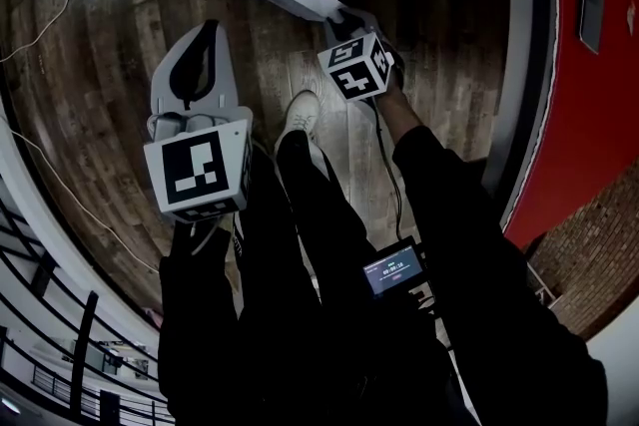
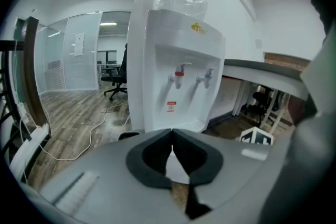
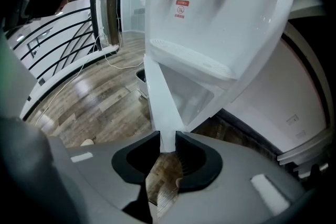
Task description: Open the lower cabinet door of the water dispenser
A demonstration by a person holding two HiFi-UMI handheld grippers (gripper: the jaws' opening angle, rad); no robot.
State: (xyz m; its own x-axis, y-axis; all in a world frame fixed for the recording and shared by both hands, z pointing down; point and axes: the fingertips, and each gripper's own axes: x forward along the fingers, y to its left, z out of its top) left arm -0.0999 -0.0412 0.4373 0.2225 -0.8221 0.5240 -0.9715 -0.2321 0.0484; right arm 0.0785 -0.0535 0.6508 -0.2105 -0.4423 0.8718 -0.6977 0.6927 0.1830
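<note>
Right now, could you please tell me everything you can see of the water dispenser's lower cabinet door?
The lower cabinet door is a plain white, smooth panel, plastic by the look, below the drip tray of the water dispenser. It stands swung open, seen almost edge-on, the pale cabinet interior showing beside it. The right gripper is shut on its near edge, a pad on each face. No handle shows.

Red sticker (image 2: 171, 106) on water dispenser (image 2: 178, 60) — illegible, no readable text
</note>
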